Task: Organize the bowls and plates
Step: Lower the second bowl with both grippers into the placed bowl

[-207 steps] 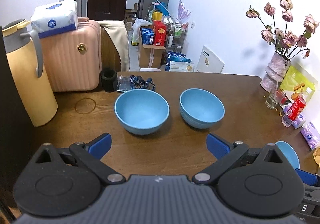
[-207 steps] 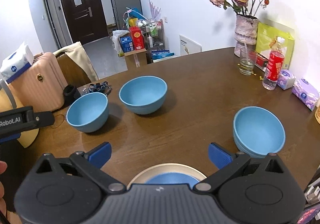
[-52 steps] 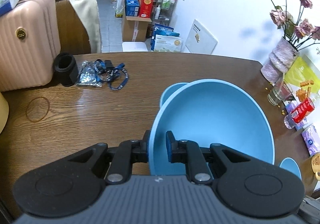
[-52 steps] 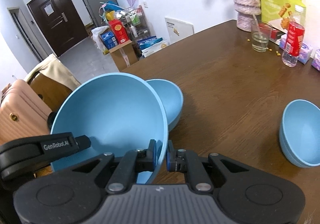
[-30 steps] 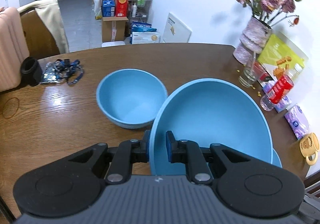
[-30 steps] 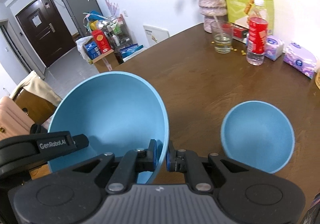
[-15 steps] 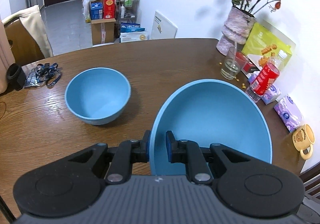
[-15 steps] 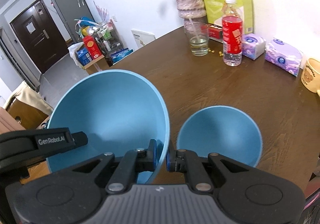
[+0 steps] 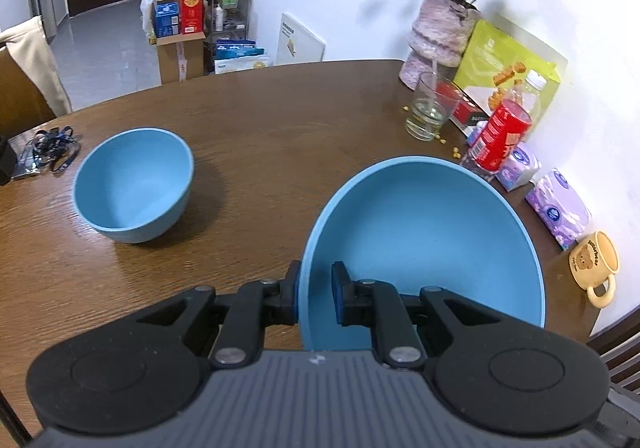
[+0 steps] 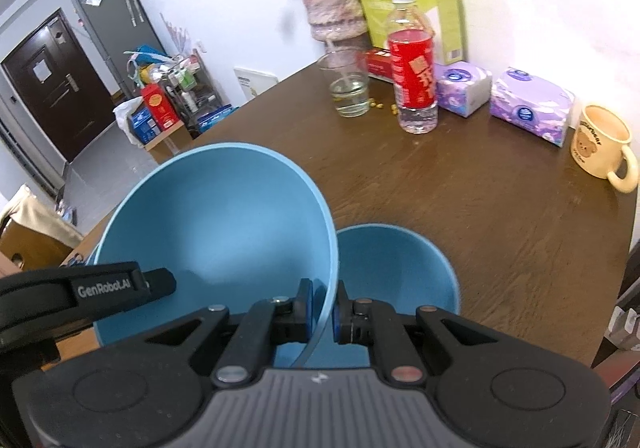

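Note:
My left gripper (image 9: 316,293) is shut on the near left rim of a blue bowl (image 9: 432,232) and holds it above the brown table (image 9: 288,120). My right gripper (image 10: 322,308) is shut on the right rim of the same blue bowl (image 10: 216,216); the left gripper's arm (image 10: 80,294) shows at its left. A second blue bowl (image 10: 396,260) sits on the table just right of and below the held one. A third blue bowl (image 9: 134,184) stands on the table to the left in the left wrist view.
At the table's right edge stand a vase of dried roses (image 9: 440,32), a glass (image 10: 349,88), a red-labelled bottle (image 10: 414,72), purple tissue packs (image 10: 532,104) and a yellow bear mug (image 10: 600,146). A lanyard (image 9: 52,148) lies far left.
Both grippers have carried the held bowl to the right across the table. It now hangs next to the bowl at the right end; the other bowl is left behind at the left.

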`<state>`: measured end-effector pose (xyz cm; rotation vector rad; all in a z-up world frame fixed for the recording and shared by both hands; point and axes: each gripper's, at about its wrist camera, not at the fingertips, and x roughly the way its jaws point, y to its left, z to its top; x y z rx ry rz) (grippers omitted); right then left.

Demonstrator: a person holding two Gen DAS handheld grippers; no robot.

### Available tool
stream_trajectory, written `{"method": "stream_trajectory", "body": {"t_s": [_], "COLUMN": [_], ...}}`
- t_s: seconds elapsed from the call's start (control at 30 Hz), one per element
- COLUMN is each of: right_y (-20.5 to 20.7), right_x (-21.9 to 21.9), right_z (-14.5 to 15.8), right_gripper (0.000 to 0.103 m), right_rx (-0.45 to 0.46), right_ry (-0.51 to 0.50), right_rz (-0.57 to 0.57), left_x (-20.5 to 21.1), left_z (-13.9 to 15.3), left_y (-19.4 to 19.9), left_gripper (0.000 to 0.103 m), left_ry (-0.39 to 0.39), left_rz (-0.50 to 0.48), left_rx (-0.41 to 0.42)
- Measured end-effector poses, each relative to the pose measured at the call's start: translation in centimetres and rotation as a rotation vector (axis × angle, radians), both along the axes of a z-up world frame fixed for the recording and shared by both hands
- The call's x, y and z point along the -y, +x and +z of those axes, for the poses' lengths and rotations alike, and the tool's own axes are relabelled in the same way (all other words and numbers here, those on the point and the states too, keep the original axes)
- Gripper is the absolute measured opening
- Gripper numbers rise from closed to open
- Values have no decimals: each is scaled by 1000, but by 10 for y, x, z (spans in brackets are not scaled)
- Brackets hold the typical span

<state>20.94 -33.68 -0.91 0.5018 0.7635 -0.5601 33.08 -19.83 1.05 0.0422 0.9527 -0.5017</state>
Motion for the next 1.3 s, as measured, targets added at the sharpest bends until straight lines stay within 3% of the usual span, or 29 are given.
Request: {"method": "stream_trajectory", "body": {"t_s": [0.47,0.9,1.3], "right_y": [-19,-18,-15], "right_x": [34,45,44], "right_z": [-18,-40,-47], "right_gripper": [9,9,9], "right_rx": [-32,-133,-174], "right_ry": [-13,-82,-136], "right_rz": [-52,-11,26], "left_x": [43,68,77], "left_z": [-26,-58,-64], "left_y": [-14,-24,-28], "left_gripper": [16,16,16], "left_ry": [20,108,169], "left_rz": [-66,-111,-132], "left_rx": [-30,-45,-12]}}
